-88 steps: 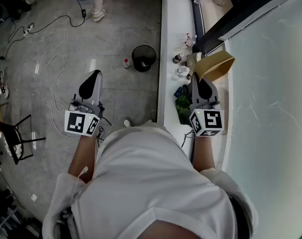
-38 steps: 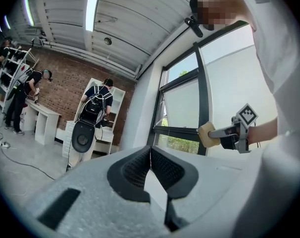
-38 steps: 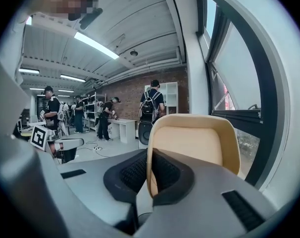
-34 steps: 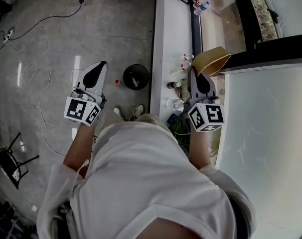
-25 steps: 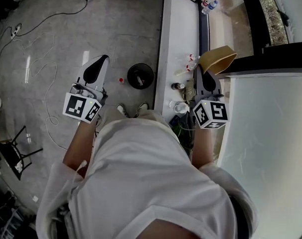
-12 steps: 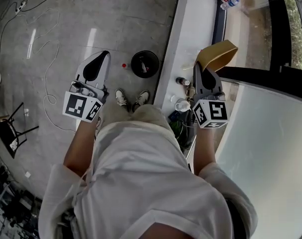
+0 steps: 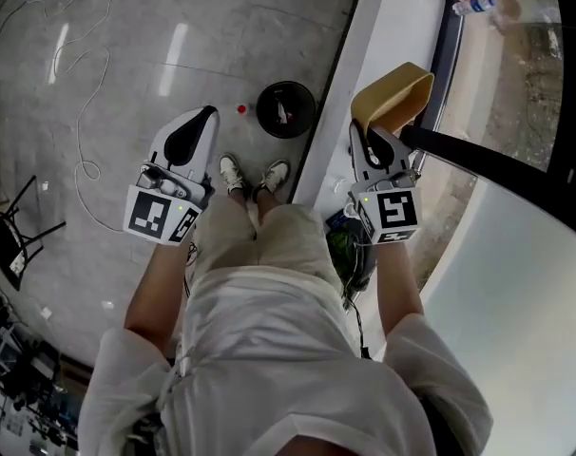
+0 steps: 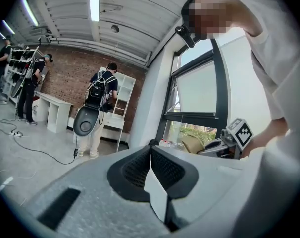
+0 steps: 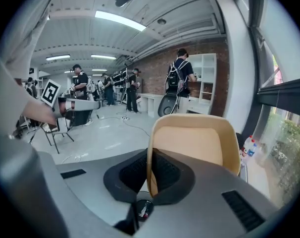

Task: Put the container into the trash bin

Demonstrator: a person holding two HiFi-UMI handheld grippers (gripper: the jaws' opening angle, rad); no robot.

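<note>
In the head view, the right gripper (image 7: 368, 133) pinches the edge of the tan container (image 7: 393, 91) and holds it up by the white ledge (image 7: 388, 17). The black bin (image 7: 285, 109) stands on the floor left of the ledge, just past the person's shoes (image 7: 233, 171), and the left gripper (image 7: 206, 114) hangs further left. In the left gripper view, its jaws are pressed together with nothing between them, and the container (image 8: 192, 144) shows far off on the right. In the right gripper view, the jaws squeeze the container's (image 9: 194, 145) left wall, and its open side faces the camera.
</note>
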